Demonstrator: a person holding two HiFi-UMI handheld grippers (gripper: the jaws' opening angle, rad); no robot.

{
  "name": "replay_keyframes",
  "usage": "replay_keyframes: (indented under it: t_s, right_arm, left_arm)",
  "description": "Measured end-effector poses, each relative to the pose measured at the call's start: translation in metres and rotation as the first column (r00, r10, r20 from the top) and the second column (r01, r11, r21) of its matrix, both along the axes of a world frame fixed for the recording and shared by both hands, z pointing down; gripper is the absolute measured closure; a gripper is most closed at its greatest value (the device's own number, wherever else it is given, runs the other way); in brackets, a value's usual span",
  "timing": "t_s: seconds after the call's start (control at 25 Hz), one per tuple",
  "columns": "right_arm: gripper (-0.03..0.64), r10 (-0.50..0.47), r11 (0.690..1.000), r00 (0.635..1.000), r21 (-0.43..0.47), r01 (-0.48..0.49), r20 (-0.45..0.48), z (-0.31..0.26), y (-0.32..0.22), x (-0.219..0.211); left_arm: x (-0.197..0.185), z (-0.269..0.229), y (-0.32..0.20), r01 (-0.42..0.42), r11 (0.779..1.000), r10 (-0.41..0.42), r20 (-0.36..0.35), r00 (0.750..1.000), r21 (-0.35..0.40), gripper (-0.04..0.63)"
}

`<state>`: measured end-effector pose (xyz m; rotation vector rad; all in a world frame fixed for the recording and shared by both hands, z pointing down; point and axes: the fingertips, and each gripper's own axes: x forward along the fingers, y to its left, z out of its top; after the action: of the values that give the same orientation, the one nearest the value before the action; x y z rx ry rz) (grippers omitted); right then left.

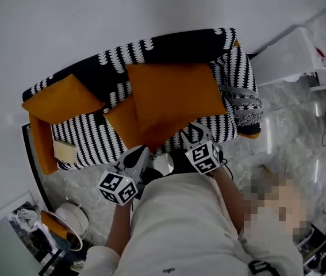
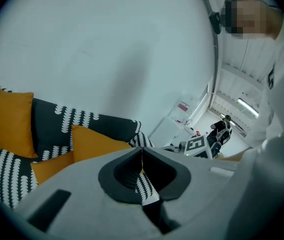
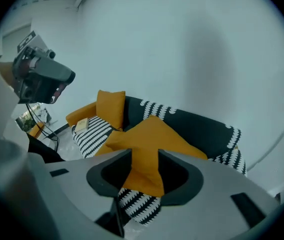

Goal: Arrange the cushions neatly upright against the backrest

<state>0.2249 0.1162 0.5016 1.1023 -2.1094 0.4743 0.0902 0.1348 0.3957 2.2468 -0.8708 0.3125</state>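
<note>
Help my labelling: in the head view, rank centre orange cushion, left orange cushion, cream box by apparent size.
Centre square orange fabric cushion
Left orange fabric cushion
Small flat cream box

The cushion [image 1: 174, 94] is matt orange cloth, the sofa [image 1: 94, 138] patterned cloth, the floor [image 1: 292, 125] glossy.

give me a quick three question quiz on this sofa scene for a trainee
1. True or false: the left gripper has its jaws together with nothing between them.
2. The large orange cushion is: A on the floor; B on the sofa seat, resting against the backrest; C clamped in the left gripper.
3. What shows through the gap between the right gripper's jaws?
Key: 1 true. 2 B. 3 a corner of the large orange cushion.
</note>
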Motion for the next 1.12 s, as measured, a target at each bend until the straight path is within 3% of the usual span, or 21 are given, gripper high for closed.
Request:
replay_keyframes:
  t_s: [0.04, 0.24, 0.48, 0.8, 0.96, 1.04, 1.12]
  right_arm:
    - [0.468, -0.024, 0.999, 1.000, -0.021, 0.024, 0.004, 0.007, -0.001, 0.004]
    - [0.405, -0.144, 0.989, 0.986, -0.050, 0.140, -0.090, 0.060, -0.007, 0.013]
    - [0.352, -0.261, 0.960, 0.920, 0.021, 0.279, -0.292, 0.121, -0.020, 0.007]
    - [0.259, -0.367, 0.878, 0.752, 0.062, 0.474, -0.548, 0.207, -0.034, -0.006]
    - [0.232, -0.391, 0.813, 0.626, 0.065, 0.578, -0.675, 0.236, -0.044, -0.006]
    - [0.232, -0.370, 0.803, 0.595, 0.076, 0.591, -0.714, 0.239, -0.051, -0.004]
    - [0.233, -0.349, 0.807, 0.587, 0.084, 0.584, -0.730, 0.238, -0.060, -0.003]
  left_arm:
    - [0.009, 0.001, -0.001, 0.010, 1.000, -0.010, 0.003, 1.000, -0.016, 0.581]
    - [0.033, 0.016, -0.004, 0.029, 0.997, -0.025, 0.045, 0.999, -0.073, 0.581]
    - [0.036, 0.042, 0.007, 0.066, 0.986, -0.057, 0.066, 0.996, -0.152, 0.581]
    - [0.022, 0.091, 0.029, 0.106, 0.952, -0.081, 0.100, 0.992, -0.287, 0.581]
    - [0.019, 0.106, 0.030, 0.125, 0.938, -0.093, 0.112, 0.989, -0.325, 0.581]
    - [0.020, 0.108, 0.030, 0.121, 0.935, -0.086, 0.117, 0.989, -0.334, 0.581]
    - [0.020, 0.108, 0.027, 0.114, 0.935, -0.079, 0.118, 0.990, -0.336, 0.581]
